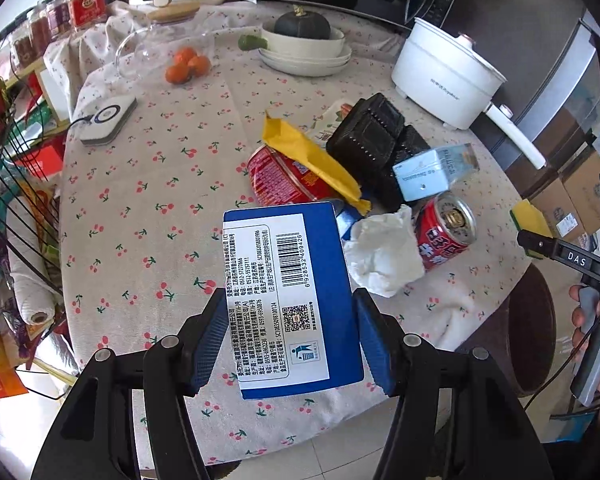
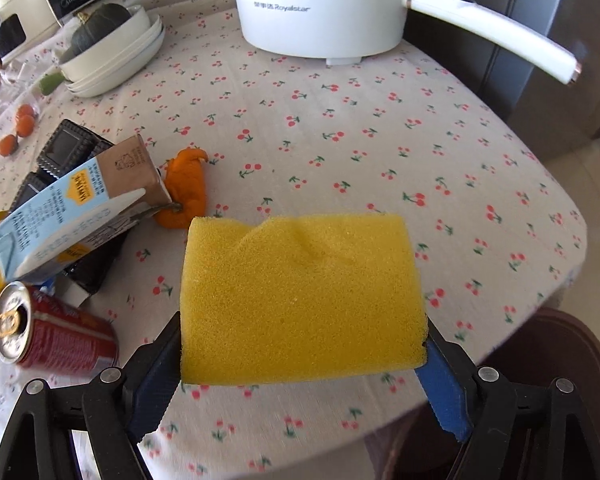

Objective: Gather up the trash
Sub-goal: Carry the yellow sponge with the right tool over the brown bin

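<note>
Nearest, the left hand-held gripper (image 1: 290, 344) clamps a blue carton (image 1: 290, 300) above the worktop (image 1: 148, 200), probably lifted for disposal; the right hand-held gripper (image 2: 300, 364) grips a yellow sponge (image 2: 300, 296). Farther, a red can (image 1: 446, 232), crumpled tissue (image 1: 384, 254) and milk carton (image 1: 432, 170) crowd together, white pot (image 1: 444, 76) beyond

Blue box (image 1: 296, 304): label side up, raised above the table edge.
Yellow sponge (image 2: 300, 300): flat, raised over the cloth.
Red can (image 2: 52, 336): on its side, opened.
Milk carton (image 2: 80, 208): tilted on black trays.
Crumpled tissue (image 1: 384, 252): beside the can.
</note>
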`<state>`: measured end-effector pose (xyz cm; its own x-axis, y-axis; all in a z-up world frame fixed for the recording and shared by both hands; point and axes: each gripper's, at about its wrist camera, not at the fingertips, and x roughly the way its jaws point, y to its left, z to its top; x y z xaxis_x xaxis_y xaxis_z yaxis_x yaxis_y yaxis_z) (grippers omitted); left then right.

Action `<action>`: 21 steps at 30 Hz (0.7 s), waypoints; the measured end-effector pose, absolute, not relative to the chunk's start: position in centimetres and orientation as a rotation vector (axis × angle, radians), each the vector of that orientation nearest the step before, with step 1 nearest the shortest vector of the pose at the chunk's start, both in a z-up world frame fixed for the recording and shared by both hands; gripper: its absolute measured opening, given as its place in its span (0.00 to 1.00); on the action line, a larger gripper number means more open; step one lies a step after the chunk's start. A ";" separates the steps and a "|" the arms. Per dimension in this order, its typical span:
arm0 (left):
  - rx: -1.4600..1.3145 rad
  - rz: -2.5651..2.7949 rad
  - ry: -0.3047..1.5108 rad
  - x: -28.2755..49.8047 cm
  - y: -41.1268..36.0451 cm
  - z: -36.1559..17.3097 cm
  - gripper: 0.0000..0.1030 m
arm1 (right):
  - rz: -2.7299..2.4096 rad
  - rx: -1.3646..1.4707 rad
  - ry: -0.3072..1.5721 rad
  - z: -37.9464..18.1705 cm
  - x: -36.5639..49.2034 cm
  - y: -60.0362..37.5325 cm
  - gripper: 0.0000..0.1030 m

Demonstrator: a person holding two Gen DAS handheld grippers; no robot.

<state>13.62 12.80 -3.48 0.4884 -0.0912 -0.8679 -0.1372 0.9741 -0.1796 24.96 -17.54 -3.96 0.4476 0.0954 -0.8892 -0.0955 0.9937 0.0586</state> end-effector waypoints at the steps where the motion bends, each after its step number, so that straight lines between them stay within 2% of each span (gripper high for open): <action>1: -0.237 0.017 1.057 13.5 12.5 -3.2 0.63 | 0.118 0.005 1.104 -3.7 24.5 -18.0 0.85; 12: -0.215 -0.129 1.019 12.5 6.3 -1.0 0.63 | 0.108 0.012 1.095 -1.7 18.3 -23.7 0.85; 21: -0.150 -0.271 1.018 12.7 -1.9 -0.6 0.63 | 0.039 0.029 1.115 -3.0 13.6 -30.2 0.85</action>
<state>12.65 -1.93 -0.57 0.4958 -0.2922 -0.8178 0.1535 0.9564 -0.2486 13.57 -30.18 -2.99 0.4393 0.0463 -0.8971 -0.0170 0.9989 0.0432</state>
